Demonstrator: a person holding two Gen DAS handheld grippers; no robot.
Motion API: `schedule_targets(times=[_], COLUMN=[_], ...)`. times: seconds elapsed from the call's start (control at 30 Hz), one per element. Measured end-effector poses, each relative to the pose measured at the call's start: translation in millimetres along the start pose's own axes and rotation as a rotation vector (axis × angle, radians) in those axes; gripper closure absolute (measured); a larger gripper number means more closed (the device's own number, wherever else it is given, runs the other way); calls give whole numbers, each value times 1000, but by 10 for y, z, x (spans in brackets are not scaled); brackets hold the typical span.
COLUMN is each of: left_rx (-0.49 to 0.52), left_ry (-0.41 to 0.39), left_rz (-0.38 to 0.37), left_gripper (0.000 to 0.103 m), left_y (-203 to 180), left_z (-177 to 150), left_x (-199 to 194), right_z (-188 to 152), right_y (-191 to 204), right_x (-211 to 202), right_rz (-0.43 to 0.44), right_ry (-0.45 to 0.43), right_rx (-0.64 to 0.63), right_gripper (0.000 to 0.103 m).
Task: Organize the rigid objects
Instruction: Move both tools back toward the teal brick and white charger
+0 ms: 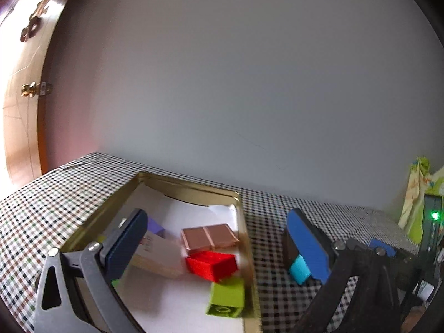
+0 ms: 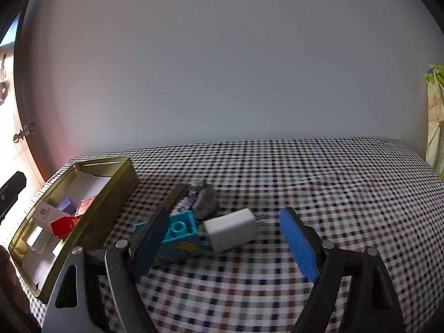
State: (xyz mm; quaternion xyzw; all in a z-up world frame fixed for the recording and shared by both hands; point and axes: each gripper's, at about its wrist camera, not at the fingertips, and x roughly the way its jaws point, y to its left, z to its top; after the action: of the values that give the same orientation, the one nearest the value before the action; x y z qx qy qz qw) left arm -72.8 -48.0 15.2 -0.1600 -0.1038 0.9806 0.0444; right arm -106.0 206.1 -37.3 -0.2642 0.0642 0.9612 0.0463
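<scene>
A gold tin tray [image 1: 247, 238] lined with white paper holds a red block [image 1: 212, 265], a green brick [image 1: 227, 295], a copper-coloured box [image 1: 208, 238], a white box [image 1: 158, 255] and a purple block [image 1: 155, 226]. My left gripper [image 1: 219, 247] is open and empty over the tray. In the right wrist view the tray [image 2: 111, 202] stands at the left. My right gripper [image 2: 224, 238] is open and empty, with a white charger [image 2: 231, 229] between its fingers and a cyan brick [image 2: 180, 231] by the left finger. A brush [image 2: 194, 197] lies behind them.
The table wears a checked cloth [image 2: 319, 194] and stands against a plain white wall. A wooden door [image 1: 25, 83] is at the far left. Green and yellow fabric [image 1: 419, 191] and a dark device with a green light [image 1: 434, 216] sit at the right.
</scene>
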Motion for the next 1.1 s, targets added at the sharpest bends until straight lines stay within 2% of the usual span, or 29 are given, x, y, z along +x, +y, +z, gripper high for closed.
schedule_targets(times=[0.3,0.5,0.7,0.83,0.93,1.1], left_rx=[109,143,280,271,236,242], left_ry=[38,89,131,161,213,237], left_rz=[-53,-120,-124,-104,-98,-93], left_gripper=[2,2,2,1,1,1], left_y=[-404,-743,-1062,-1037,-1041,-1061], left_z=[-131,-246,-366,-385,-390,-444], left_x=[57,98,152,182,320,360], right_z=[-7,-10,-37,-57,-68,-49], right_y=[-398,-463,-400,-312,-264,-249], right_x=[45,132,295,388,476,529], right_rz=[-20,-9,88,132,137,125], right_ry=[49,103,194,249,282,288], right_rx=[87,92,71,26,9,-19], right_gripper=[20,20,20,20,20,20])
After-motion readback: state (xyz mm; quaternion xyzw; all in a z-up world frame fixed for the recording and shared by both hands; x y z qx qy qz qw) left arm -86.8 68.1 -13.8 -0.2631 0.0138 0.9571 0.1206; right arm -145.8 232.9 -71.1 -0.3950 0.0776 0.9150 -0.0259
